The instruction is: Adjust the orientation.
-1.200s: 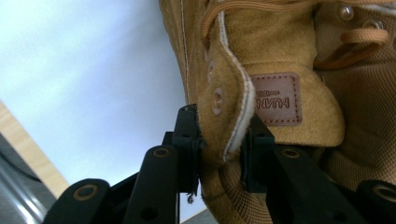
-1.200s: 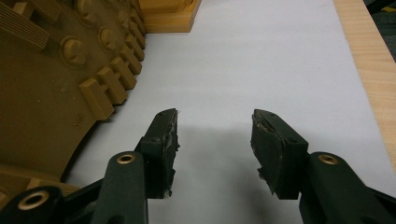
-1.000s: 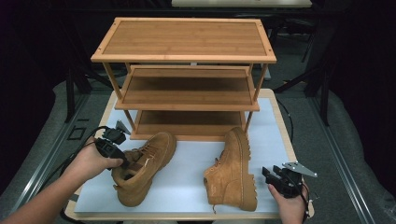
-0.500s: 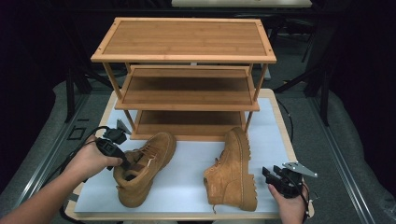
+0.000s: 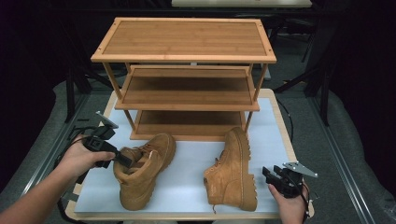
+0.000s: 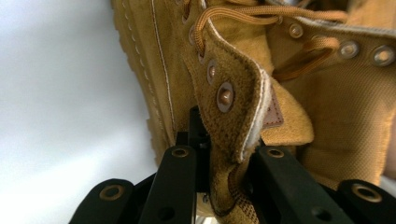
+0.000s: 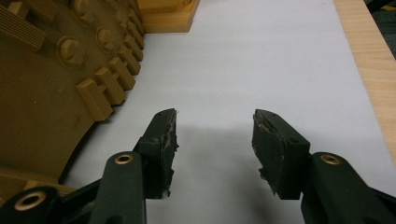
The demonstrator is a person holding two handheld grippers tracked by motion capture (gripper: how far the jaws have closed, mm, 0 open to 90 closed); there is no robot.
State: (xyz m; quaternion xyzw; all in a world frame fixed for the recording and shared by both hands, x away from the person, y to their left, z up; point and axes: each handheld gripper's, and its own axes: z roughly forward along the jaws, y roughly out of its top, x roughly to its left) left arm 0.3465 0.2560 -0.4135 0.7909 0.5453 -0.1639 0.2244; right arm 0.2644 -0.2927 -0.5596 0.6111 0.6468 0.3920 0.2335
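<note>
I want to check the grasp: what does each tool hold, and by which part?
The left tool is shut on the left boot, pinching the collar flap beside the top eyelets. The right tool is open and holds nothing.

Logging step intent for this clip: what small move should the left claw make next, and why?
Probably lift the left boot slightly. The left claw is shut on its collar flap, the boot lies on the mat before the rack, and the right claw is open and idle.

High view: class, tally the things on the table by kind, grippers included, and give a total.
Boots: 2, left boot clamped at its collar by the left gripper, right boot lying on its side
Shoe rack: 1
Grippers: 2, with the right gripper open
Total: 5
</note>
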